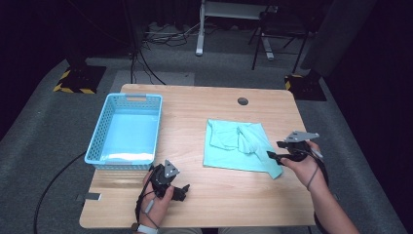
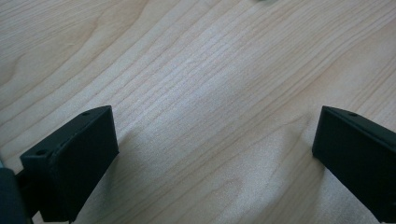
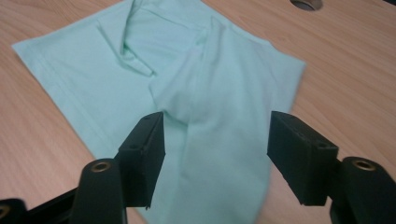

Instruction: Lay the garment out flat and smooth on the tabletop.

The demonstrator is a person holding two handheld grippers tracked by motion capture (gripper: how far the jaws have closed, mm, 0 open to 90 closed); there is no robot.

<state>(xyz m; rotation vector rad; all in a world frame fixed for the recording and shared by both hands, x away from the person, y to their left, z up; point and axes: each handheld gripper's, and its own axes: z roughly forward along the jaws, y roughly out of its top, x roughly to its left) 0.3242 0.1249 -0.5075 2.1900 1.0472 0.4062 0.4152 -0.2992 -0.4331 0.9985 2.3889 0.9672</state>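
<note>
soft mint-green knit shirt (image 1: 238, 144), folded and rumpled, flat on the pale wood-grain worktop (image 1: 204, 117), right of a perforated blue plastic basket (image 1: 127, 127). right gripper (image 1: 273, 150) released, poised over the shirt's near corner. left gripper (image 1: 182, 190) spread wide over bare wood.

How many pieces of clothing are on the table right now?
1. A mint-green garment lies partly folded on the table's right half, beside the right gripper. The blue basket at left looks empty, though its near wall could hide something.
</note>
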